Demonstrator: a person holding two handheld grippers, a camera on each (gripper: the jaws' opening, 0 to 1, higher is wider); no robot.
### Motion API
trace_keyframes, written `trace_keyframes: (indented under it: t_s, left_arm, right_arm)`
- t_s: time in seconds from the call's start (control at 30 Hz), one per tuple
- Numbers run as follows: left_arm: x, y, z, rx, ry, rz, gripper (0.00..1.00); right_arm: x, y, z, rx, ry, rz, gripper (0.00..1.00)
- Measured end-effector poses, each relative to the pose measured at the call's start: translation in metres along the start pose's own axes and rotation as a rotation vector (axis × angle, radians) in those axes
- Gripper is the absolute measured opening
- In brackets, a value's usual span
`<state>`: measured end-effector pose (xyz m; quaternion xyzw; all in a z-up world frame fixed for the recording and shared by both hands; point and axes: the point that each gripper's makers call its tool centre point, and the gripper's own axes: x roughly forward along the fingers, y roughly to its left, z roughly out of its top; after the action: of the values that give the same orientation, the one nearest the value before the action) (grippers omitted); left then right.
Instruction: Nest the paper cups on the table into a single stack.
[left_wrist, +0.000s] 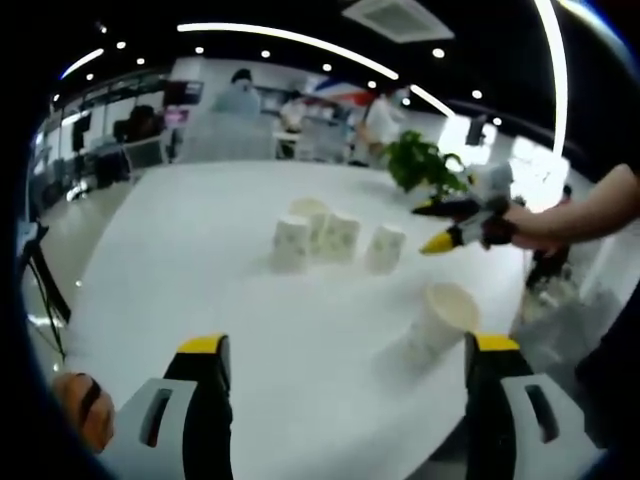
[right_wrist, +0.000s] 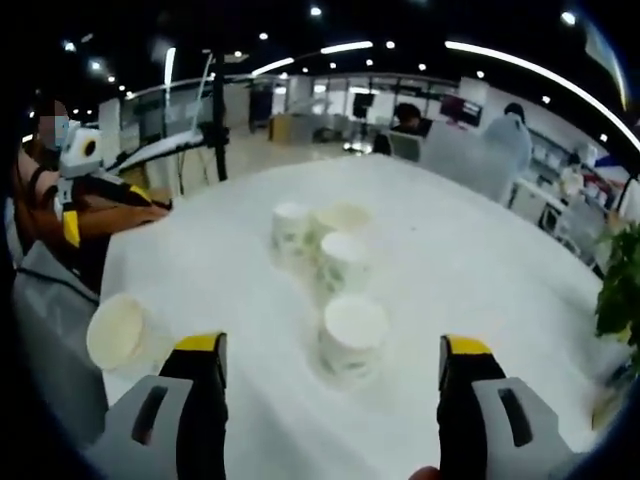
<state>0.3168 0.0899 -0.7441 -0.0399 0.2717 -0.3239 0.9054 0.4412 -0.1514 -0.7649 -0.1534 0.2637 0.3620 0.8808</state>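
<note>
Several white paper cups with a faint green print stand on the white table (left_wrist: 200, 260). A tight cluster of them (left_wrist: 335, 238) sits mid-table, one with its mouth up (left_wrist: 310, 211). A single cup (left_wrist: 442, 322) stands apart near the edge, mouth showing. My left gripper (left_wrist: 347, 352) is open and empty, short of all cups. My right gripper (left_wrist: 452, 226) hovers right of the cluster. In the right gripper view the cluster runs away from me, nearest cup (right_wrist: 352, 338) between the open jaws of my right gripper (right_wrist: 333, 352). The lone cup (right_wrist: 120, 335) is at the left edge, below the left gripper (right_wrist: 75, 190).
A potted green plant (left_wrist: 422, 162) stands on the table behind the right gripper, also seen as leaves (right_wrist: 620, 290). A person's forearm (left_wrist: 590, 210) holds that gripper. Desks, chairs and people fill the room beyond the table. A tripod (left_wrist: 35, 275) stands off the table's left side.
</note>
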Motion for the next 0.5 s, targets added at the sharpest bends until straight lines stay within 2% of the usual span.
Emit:
trace_keyframes:
  t_s: [0.5]
  left_arm:
    - [-0.003, -0.001, -0.006, -0.016, 0.012, -0.001, 0.97]
  right_arm:
    - [0.021, -0.008, -0.01, 0.041, 0.031, 0.014, 0.83]
